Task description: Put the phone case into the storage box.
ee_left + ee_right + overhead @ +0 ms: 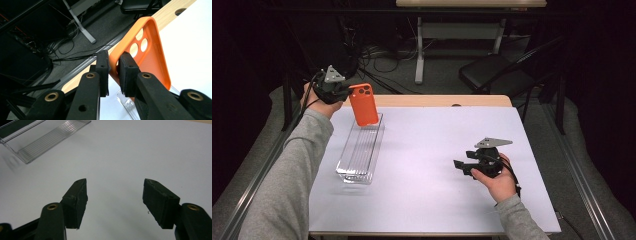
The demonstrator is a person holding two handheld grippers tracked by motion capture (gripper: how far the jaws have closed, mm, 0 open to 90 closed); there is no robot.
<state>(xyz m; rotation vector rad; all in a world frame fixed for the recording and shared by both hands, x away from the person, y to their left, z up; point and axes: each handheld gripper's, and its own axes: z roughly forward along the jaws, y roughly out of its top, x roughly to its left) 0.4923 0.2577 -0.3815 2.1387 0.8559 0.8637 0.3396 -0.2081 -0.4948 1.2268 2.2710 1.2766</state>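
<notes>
At the left of the table, the left gripper (343,92) is clamped on the top edge of a bright orange, soft-looking phone case with three round camera cut-outs (363,104); in the left gripper view its two black pads (125,72) pinch the case's thin side wall near those cut-outs, which keeps the open shell (147,52) hanging freely below the grip. The case is held upright over the far end of a long, clear ribbed plastic tray (359,152), its lower edge at or just above the tray's rim; whether it touches cannot be told. This hold appears chosen so that the case can be lowered into or lifted clear of the tray. The tray lies lengthwise on the white sheet covering the wooden table (437,145), and nothing lies inside it. To the right, well apart from the tray, the right gripper (459,165) rests low over the bare sheet with its jaws spread wide and nothing between them, seemingly on standby. Beyond the table stand a black chair (492,75), a desk leg (418,50) and floor cables. Nothing on the sheet obstructs the path between case and tray.
</notes>
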